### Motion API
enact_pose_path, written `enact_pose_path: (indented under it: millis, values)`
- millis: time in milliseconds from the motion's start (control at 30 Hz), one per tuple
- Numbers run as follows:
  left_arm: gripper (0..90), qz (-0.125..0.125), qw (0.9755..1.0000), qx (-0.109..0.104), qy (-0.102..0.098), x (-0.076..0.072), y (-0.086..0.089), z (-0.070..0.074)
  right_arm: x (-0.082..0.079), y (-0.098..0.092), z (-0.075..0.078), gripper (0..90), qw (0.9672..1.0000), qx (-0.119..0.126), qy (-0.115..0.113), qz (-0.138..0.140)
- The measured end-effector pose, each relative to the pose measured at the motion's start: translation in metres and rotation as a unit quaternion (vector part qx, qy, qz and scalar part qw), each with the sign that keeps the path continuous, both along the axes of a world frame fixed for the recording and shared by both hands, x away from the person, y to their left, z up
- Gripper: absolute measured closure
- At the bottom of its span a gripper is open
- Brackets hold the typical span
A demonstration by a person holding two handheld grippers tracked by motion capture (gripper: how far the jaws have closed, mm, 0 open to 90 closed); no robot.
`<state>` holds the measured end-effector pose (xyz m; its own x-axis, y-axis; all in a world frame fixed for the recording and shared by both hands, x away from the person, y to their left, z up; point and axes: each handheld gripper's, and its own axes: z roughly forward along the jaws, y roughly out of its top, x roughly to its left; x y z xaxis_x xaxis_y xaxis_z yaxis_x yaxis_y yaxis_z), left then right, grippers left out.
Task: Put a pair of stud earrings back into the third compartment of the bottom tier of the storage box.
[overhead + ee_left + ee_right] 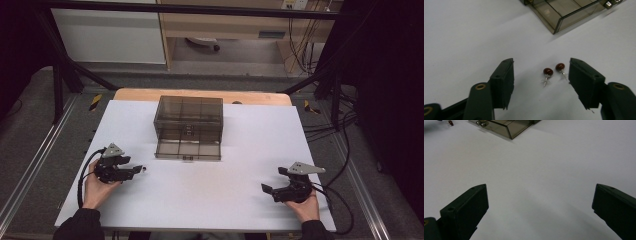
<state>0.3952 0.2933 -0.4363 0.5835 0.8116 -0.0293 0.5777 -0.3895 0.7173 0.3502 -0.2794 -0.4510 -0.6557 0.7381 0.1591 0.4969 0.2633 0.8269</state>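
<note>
My high view sits above the person's side and looks forward and down over the whole white table (210,200), taking in the floor beyond. My left gripper view rides low and close to the tabletop, facing along its jaws toward a corner of the smoky drawer box (564,12). My right gripper view is just as low, facing across bare surface to that same box (504,127) farther off. All three views share the box (188,127) and the white top.

The smoky drawer box (564,15) is cut off by the left gripper view's top edge.
</note>
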Motion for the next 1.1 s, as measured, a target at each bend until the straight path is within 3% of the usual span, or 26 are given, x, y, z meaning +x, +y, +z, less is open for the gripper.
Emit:
enact_pose_path:
  millis: [233, 467, 1100]
  values:
    - [54.4, -0.007, 0.9999, -0.002, 0.009, 0.0013, -0.0009, -0.0018, 0.0000, -0.0001, 0.0000, 1.1, 1.0000, 0.000, 0.000, 0.000]
    - [65.7, -0.015, 0.9997, 0.011, 0.016, 0.0018, -0.0044, -0.0047, -0.0003, 0.0000, 0.0000, 1.1, 1.0000, -0.001, 0.002, 0.000]
    - [80.9, -0.015, 0.9994, 0.022, 0.023, 0.0035, -0.0077, -0.0081, 0.0002, 0.0004, -0.0004, 1.2, 1.0000, -0.001, 0.003, 0.001]
